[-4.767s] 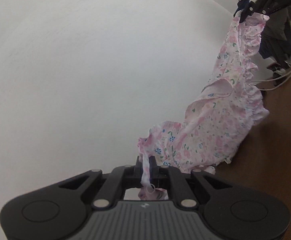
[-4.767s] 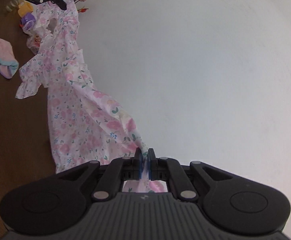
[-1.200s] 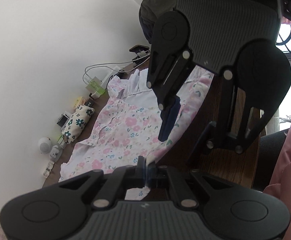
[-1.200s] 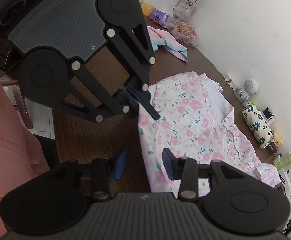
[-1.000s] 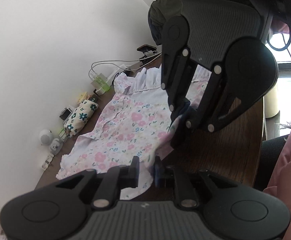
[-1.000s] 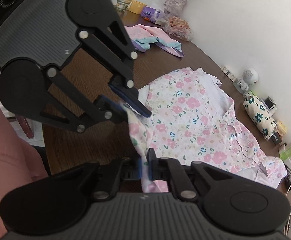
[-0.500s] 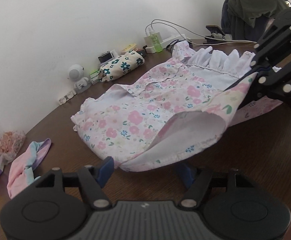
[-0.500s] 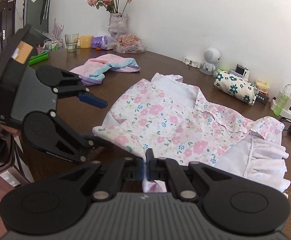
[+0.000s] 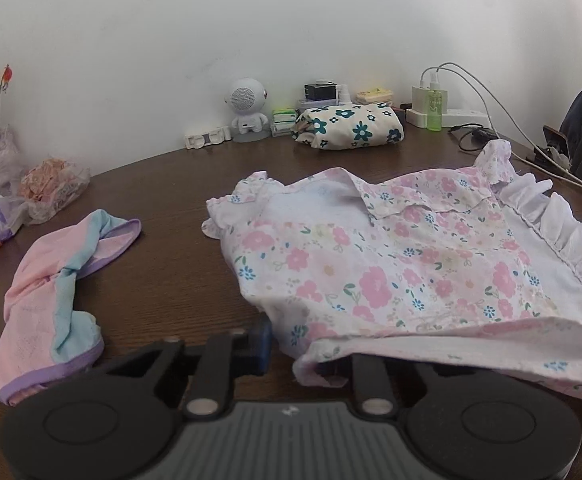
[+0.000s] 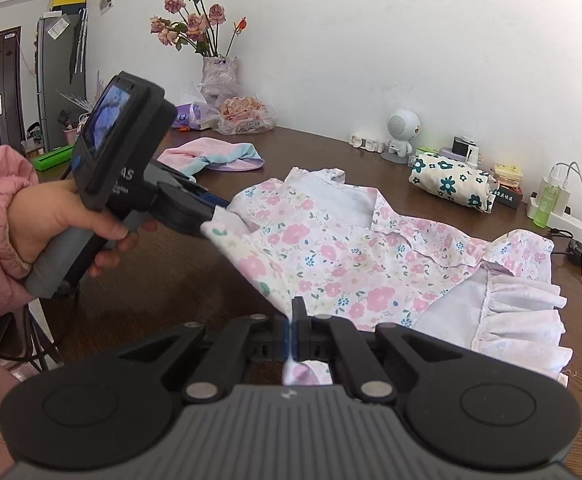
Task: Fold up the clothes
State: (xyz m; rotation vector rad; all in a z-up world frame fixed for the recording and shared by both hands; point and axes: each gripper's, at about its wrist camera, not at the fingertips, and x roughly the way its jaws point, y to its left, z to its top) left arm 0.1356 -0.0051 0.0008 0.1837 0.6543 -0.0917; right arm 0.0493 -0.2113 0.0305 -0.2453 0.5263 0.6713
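Note:
A pink floral dress (image 9: 375, 264) with a white ruffled hem lies spread on the brown table (image 9: 171, 208); it also shows in the right wrist view (image 10: 351, 252). My right gripper (image 10: 294, 322) is shut on the dress's near edge and holds it lifted. My left gripper (image 9: 297, 350) is open; the lifted edge drapes over its right finger. In the right wrist view the left gripper (image 10: 215, 210) sits at the dress's left corner, its fingertips hidden by cloth.
A pink, blue and purple garment (image 9: 59, 288) lies left of the dress. Along the wall stand a flower vase (image 10: 219, 72), plastic bags (image 9: 51, 188), a white robot speaker (image 9: 247, 112), a floral pouch (image 9: 349, 126), a green bottle (image 9: 434, 106) and cables (image 9: 491, 104).
The left gripper, open since half a second ago, has swung left to face the wall. The right gripper stays shut on the dress edge, which now drapes over the left gripper's finger.

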